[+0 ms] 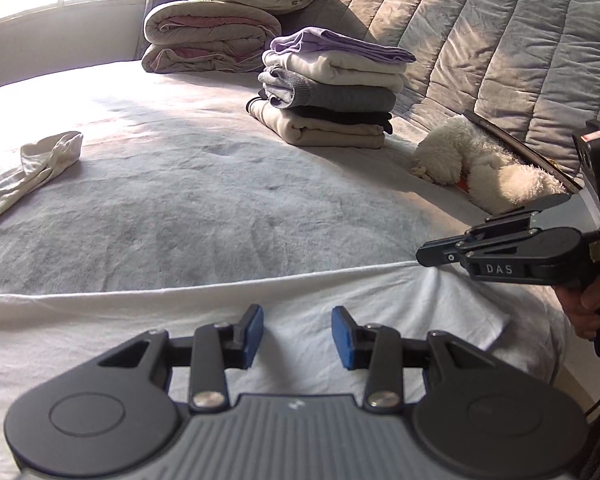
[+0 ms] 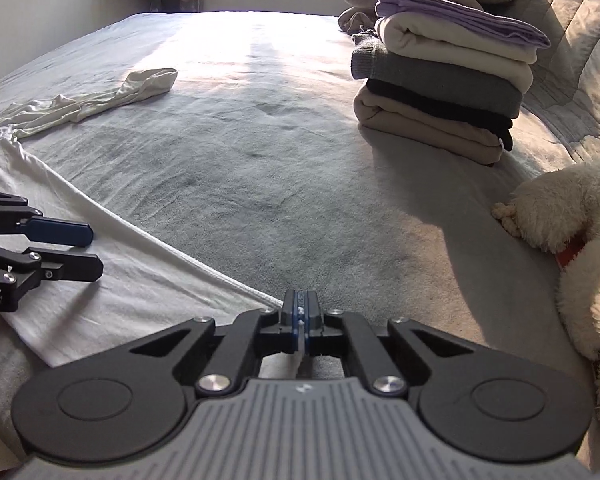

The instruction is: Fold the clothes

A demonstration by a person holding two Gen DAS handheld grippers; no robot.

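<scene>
Your left gripper [image 1: 297, 336] points forward and down, jaws parted, nothing between the blue pads [image 1: 342, 338]. Your right gripper [image 2: 301, 316] is angled down, pads pressed together on a thin white fold. Your right hand [image 1: 584, 312] wraps its handle, fingers curled.

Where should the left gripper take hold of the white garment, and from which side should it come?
Probably at the hemmed edge just ahead of the open left gripper, coming from above. The white garment lies flat, and the right gripper already pinches that edge farther along.
</scene>
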